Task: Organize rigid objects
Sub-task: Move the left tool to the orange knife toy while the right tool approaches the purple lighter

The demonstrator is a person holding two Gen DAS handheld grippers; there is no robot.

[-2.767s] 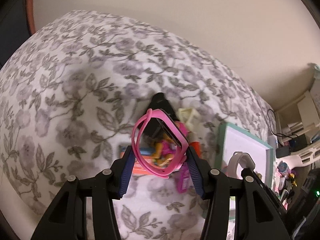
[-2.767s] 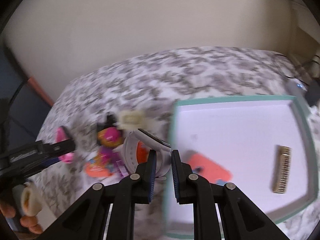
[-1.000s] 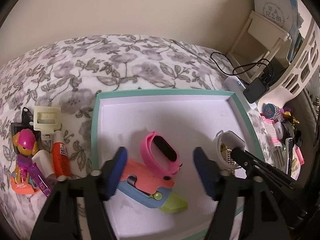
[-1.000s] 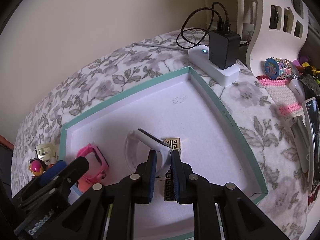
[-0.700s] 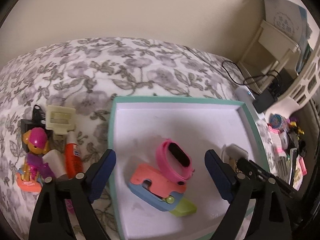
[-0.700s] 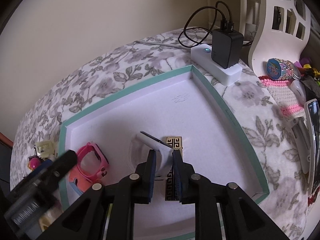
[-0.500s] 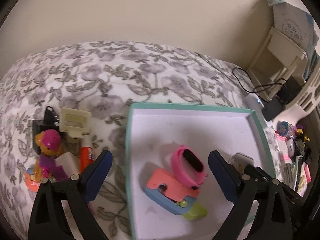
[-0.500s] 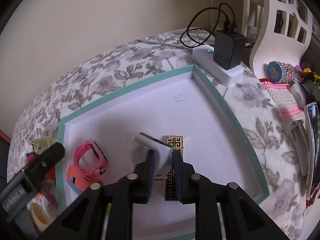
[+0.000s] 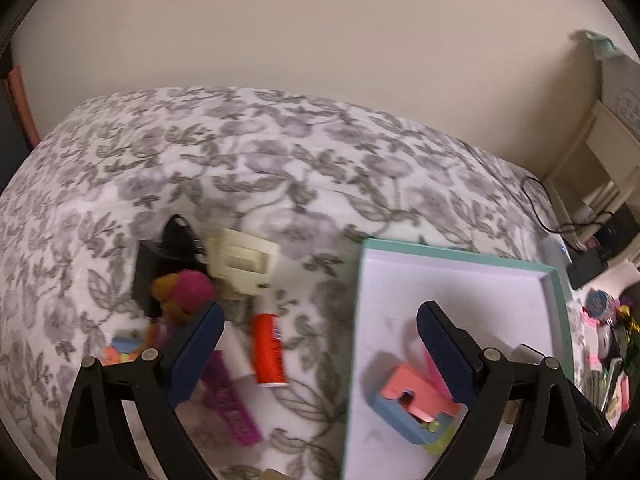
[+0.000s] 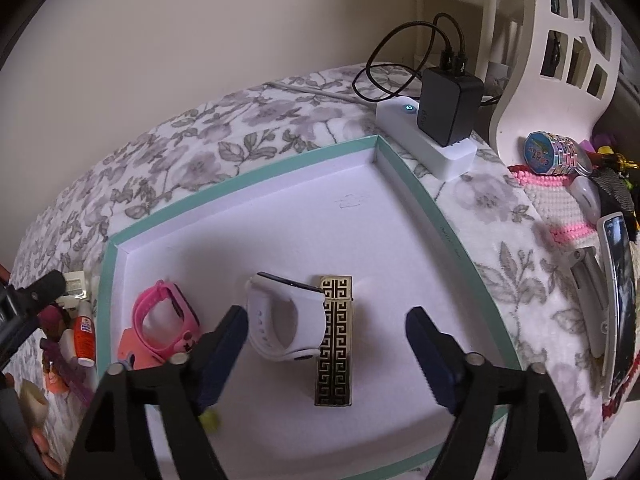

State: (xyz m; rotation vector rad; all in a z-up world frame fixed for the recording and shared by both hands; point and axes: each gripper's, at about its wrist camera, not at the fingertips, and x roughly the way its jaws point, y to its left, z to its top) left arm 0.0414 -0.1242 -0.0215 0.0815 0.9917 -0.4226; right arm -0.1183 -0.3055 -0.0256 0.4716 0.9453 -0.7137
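Hovering with its jaws spread wide and empty, your right gripper point(image 10: 326, 346) frames the white plastic wristwatch point(image 10: 285, 320) lying against the gold patterned bar point(image 10: 335, 340) inside the teal-rimmed white tray point(image 10: 412, 178). Your left gripper point(image 9: 318, 354), also wide apart, straddles the tray's left edge.

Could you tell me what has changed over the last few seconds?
Both watches went from the bedspread into the tray. The left gripper released the pink watch and withdrew leftward; the right gripper has just opened off the white watch. The gold bar stayed put.
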